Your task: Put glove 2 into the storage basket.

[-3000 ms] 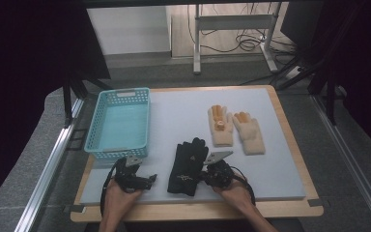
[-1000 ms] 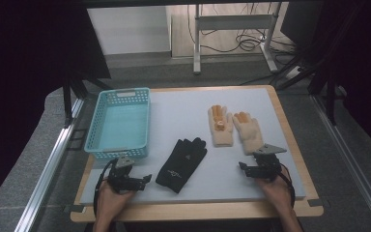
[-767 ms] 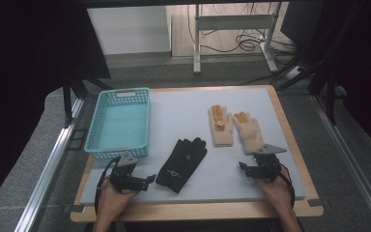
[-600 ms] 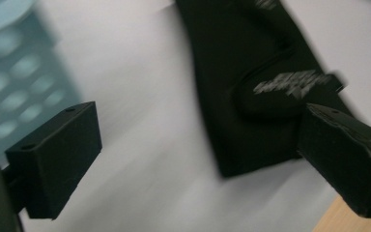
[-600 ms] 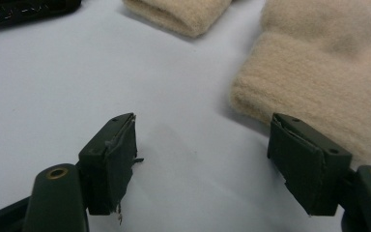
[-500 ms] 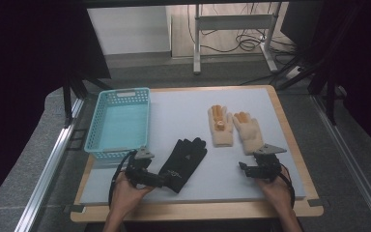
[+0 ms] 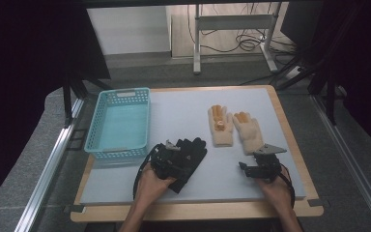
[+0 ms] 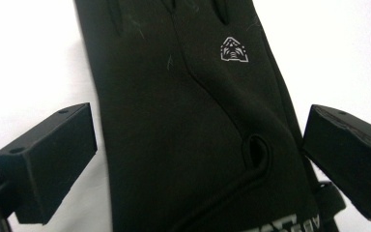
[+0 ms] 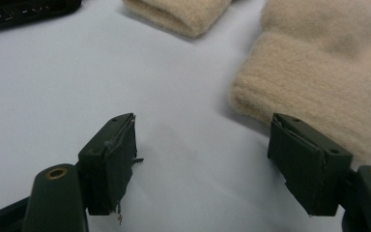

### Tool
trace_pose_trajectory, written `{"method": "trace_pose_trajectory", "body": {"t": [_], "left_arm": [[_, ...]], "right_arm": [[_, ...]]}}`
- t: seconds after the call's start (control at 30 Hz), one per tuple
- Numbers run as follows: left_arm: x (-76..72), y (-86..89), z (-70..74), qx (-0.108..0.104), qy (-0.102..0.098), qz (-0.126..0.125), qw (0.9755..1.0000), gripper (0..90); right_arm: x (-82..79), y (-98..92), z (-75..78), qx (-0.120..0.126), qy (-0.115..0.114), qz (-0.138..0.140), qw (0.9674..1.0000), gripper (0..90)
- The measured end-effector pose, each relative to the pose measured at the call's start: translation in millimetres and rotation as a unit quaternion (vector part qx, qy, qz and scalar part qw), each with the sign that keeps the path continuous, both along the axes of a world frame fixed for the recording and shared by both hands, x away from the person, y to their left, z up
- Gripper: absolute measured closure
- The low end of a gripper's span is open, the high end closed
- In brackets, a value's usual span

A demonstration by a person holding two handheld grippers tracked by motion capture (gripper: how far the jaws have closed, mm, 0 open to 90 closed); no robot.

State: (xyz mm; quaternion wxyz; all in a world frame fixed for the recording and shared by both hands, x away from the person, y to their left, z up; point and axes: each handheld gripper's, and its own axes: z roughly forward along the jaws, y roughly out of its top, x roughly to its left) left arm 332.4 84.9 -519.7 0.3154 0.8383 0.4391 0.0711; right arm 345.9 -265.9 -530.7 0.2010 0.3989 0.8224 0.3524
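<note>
A black glove (image 7: pixel 192 153) lies on the blue-grey mat, fingers pointing away from me. My left gripper (image 7: pixel 175 161) hangs over its cuff end. In the left gripper view the black glove (image 8: pixel 183 121) runs between the left gripper's (image 8: pixel 195 159) wide jaws, which have just been opening; the pads do not press on it. Two beige knit gloves (image 7: pixel 221 128) (image 7: pixel 249 134) lie side by side to the right. My right gripper (image 7: pixel 244 169) is open just short of the nearer beige glove's cuff (image 9: pixel 319 82), with bare mat between the right gripper's (image 9: pixel 205 164) jaws.
A turquoise plastic basket (image 7: pixel 117 153) stands at the left of the mat (image 7: pixel 183 108). The wooden board's edge (image 7: pixel 198 212) runs along the front. A metal frame and cables are on the floor behind the table.
My left hand has moved right, from beside the black glove to over its cuff. The right gripper has stayed put by the beige gloves.
</note>
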Motion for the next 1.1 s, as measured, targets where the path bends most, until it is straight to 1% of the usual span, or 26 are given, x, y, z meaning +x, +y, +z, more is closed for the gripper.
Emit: {"method": "trace_pose_trajectory", "body": {"t": [0.1,0.13,0.17,0.2,0.23,0.27,0.3,0.4,0.43,0.47,0.5,0.53,0.57,0.6,0.67,0.7,0.73,0.77,0.8,0.9,0.93,1.0,1.03,1.07,1.1], "left_arm": [[0.2,-2.8,-2.0,0.003,0.005,0.0,1.0,0.0],[-0.6,-5.1,-2.8,0.009,0.006,-0.005,0.9999,0.0],[-3.2,-9.8,-3.8,0.022,0.001,-0.006,0.9997,0.0],[-4.4,-11.7,-3.9,0.028,-0.001,-0.007,0.9996,0.0],[-4.4,-11.7,-3.9,0.028,-0.001,-0.007,0.9996,0.0],[-6.8,-15.1,-4.1,0.038,-0.005,-0.012,0.9992,0.0],[-6.8,-15.1,-4.1,0.038,-0.005,-0.012,0.9992,0.0],[-9.5,-19.8,-6.2,0.071,-0.019,-0.018,0.9972,0.0],[-7.8,-19.9,-9.1,0.091,-0.019,-0.017,0.9955,0.0],[-7.8,-19.9,-9.1,0.091,-0.019,-0.017,0.9955,0.0],[-5.0,-16.2,-10.8,0.078,-0.01,-0.01,0.9969,0.0],[-5.0,-16.2,-10.8,0.078,-0.01,-0.01,0.9969,0.0],[-2.1,-10.3,-12.3,0.06,-0.003,-0.005,0.9982,0.0],[-2.1,-10.3,-12.3,0.06,-0.003,-0.005,0.9982,0.4],[-5.5,-12.0,-10.7,0.069,-0.009,-0.008,0.9976,2.9],[-5.5,-12.0,-10.7,0.069,-0.009,-0.008,0.9976,5.7],[-8.6,-12.6,-7.6,0.073,-0.014,-0.013,0.9972,9.3],[-9.7,-11.9,-5.8,0.073,-0.016,-0.011,0.9971,13.1],[-10.5,-10.4,-4.0,0.073,-0.017,-0.007,0.9972,19.0],[-11.4,-6.6,-1.2,0.067,-0.023,-0.001,0.9975,42.7],[-11.3,-3.1,-0.2,0.065,-0.026,0.006,0.9975,48.3],[-11.0,-2.3,-0.1,0.064,-0.027,0.006,0.9976,54.5],[-10.8,-1.7,0.3,0.066,-0.03,0.004,0.9974,54.5],[-10.8,-1.1,1.3,0.07,-0.035,0.002,0.997,59.7],[-10.6,-0.8,2.0,0.07,-0.037,0.0,0.9968,60.9]], "right_arm": [[0.0,0.0,0.0,0.0,0.0,0.0,1.0,25.2],[0.0,0.1,0.0,0.0,0.0,0.0,1.0,25.2],[0.0,0.0,0.0,0.0,0.0,0.0,1.0,25.2],[0.0,0.0,0.0,0.0,0.0,0.0,1.0,25.2],[0.0,0.0,0.0,0.0,0.0,0.0,1.0,25.2],[0.0,0.0,0.0,0.0,0.0,0.0,1.0,25.2],[0.0,0.0,0.0,0.0,0.0,0.0,1.0,25.2],[0.0,0.1,0.0,0.0,0.0,0.0,1.0,25.2],[0.0,0.1,0.0,0.0,0.0,0.0,1.0,25.2],[0.0,0.1,0.0,0.0,0.0,0.0,1.0,25.2],[-0.1,0.0,0.0,0.0,0.0,0.0,1.0,25.1],[-0.1,0.0,0.0,0.0,0.0,0.0,1.0,25.1],[-0.1,0.0,0.1,-0.001,0.0,0.0,1.0,25.1],[-0.1,0.0,0.1,-0.001,0.0,0.0,1.0,25.1],[-0.1,0.0,0.1,-0.001,0.001,0.0,1.0,25.1],[-0.1,0.0,0.1,-0.001,0.001,0.0,1.0,25.1],[-0.1,0.0,0.1,0.0,0.001,0.0,1.0,25.0],[-0.1,0.0,0.1,-0.001,0.0,0.0,1.0,25.1],[-0.1,0.1,0.0,0.0,0.0,0.0,1.0,25.0],[-0.1,0.1,-0.1,0.0,0.0,0.0,1.0,25.0],[0.0,0.1,-0.1,0.0,0.0,0.0,1.0,25.0],[0.0,0.1,-0.1,0.0,0.0,0.0,1.0,25.0],[0.0,0.1,-0.1,0.0,0.0,0.0,1.0,25.0],[-0.1,0.1,-0.1,0.0,0.0,0.0,1.0,25.0],[-0.1,0.1,-0.1,0.0,0.0,0.0,1.0,25.0]]}}
